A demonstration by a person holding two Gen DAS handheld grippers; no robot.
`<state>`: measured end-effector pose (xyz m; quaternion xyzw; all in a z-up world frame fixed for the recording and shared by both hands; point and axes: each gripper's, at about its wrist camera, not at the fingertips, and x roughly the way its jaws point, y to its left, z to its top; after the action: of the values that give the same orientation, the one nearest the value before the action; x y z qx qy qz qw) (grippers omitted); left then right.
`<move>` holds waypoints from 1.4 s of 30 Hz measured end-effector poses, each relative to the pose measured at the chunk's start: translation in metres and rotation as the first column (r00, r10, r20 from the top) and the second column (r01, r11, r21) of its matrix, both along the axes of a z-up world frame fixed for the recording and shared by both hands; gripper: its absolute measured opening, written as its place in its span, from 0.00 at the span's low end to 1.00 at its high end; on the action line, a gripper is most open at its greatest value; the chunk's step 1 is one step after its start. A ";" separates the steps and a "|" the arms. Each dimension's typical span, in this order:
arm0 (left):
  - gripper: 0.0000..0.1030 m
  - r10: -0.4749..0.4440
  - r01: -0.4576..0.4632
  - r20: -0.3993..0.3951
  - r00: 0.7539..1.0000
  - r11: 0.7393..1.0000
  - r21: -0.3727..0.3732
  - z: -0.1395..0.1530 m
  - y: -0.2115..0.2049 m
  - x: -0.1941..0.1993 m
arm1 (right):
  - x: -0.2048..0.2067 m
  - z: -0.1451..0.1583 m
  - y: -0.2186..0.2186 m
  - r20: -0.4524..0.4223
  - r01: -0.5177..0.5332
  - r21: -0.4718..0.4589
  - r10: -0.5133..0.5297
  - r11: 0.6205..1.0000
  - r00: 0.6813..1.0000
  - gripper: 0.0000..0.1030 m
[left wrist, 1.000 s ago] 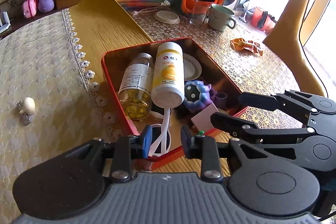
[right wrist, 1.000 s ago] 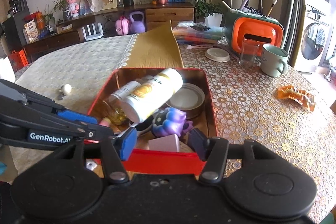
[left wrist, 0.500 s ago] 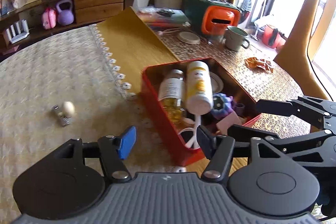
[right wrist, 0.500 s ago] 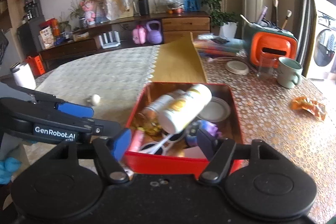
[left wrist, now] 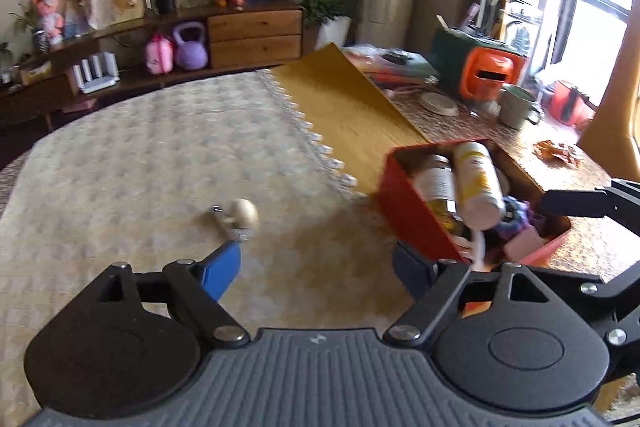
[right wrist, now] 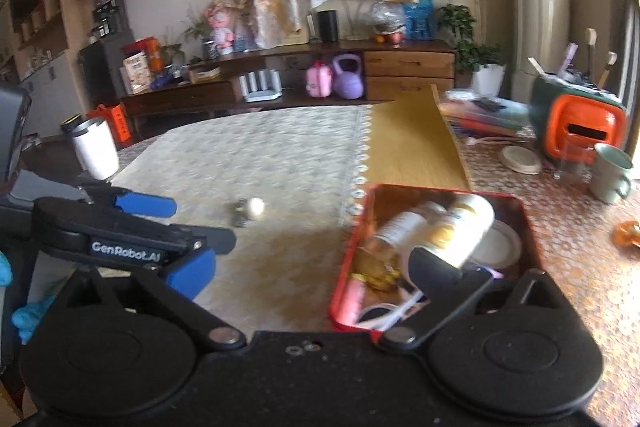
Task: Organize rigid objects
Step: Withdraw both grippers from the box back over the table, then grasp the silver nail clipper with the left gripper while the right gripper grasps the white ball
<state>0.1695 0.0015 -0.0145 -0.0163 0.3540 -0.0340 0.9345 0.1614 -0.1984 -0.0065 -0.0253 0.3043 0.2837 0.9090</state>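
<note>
**Both hand-held grippers spread wide above the cloth**

The left hand-held gripper (left wrist: 316, 269) hangs over the pale tablecloth (left wrist: 140, 179) with its blue-padded fingers far apart and nothing between them. Just ahead of it lies a small cream ball with a metal clip (left wrist: 240, 214), alone on the surface. The right hand-held gripper (right wrist: 308, 269) is likewise spread and empty, near the red tin (right wrist: 524, 223). In the tin a yellow bottle (left wrist: 478, 183) lies across a clear pill bottle (left wrist: 438, 185), beside a purple toy (left wrist: 516, 213) and something white and looped, possibly a strap; motion blur obscures it.
</note>
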 end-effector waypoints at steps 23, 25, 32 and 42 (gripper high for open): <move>0.81 0.140 -0.138 -0.033 0.990 0.990 0.032 -0.059 0.063 0.050 | 0.080 -0.029 0.085 -0.125 -0.049 -0.036 0.044 0.998 0.991 0.99; 0.81 0.144 -0.143 -0.031 0.989 0.989 0.040 -0.065 0.063 0.056 | 0.088 -0.031 0.091 -0.124 -0.050 -0.050 0.044 0.998 0.991 0.98; 0.81 0.163 -0.162 -0.036 0.986 0.986 0.041 -0.083 0.062 0.070 | 0.117 -0.046 0.114 -0.169 -0.104 -0.090 0.088 0.990 0.982 0.92; 0.69 0.157 -0.156 -0.022 0.987 0.987 0.050 -0.096 0.059 0.084 | 0.148 -0.067 0.149 -0.245 -0.210 -0.114 0.178 0.971 0.953 0.74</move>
<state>0.2538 0.0606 -0.1106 -0.0221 0.3643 0.0481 0.9298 0.3090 -0.0498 -0.0736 -0.0845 0.4238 0.3510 0.8307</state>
